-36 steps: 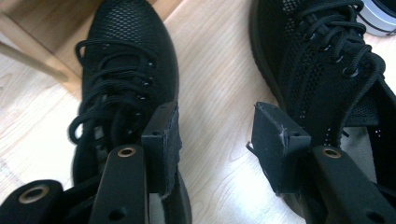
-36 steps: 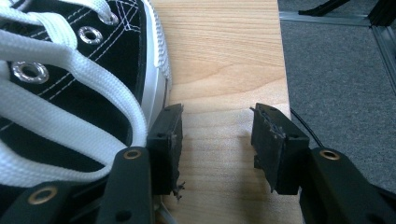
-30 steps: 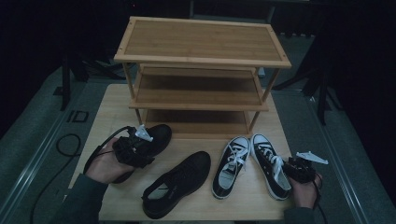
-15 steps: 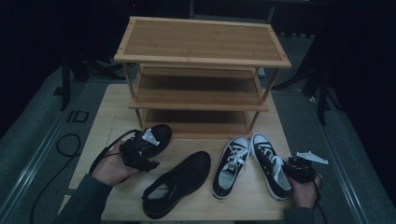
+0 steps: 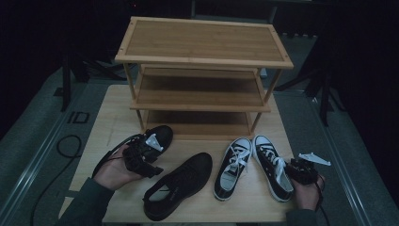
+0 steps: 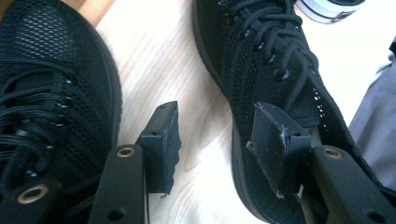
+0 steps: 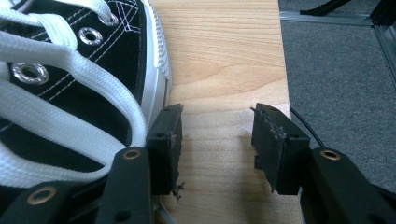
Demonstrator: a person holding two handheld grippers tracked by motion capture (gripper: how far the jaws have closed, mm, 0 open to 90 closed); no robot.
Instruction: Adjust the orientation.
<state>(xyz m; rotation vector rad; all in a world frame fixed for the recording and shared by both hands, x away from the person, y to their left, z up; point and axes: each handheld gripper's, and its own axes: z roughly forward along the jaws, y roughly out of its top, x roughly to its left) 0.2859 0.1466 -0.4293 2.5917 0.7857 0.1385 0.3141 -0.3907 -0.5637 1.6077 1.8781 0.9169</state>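
- Mesh black shoe (image 6: pixel 275 70) is light and soft; its collar lies under the left gripper's (image 6: pixel 215 140) parted, empty jaws: pinch there.
- Canvas sneaker (image 7: pixel 70 88) just outside the right gripper's (image 7: pixel 217 140) open jaws; its rubber sidewall is firmer.
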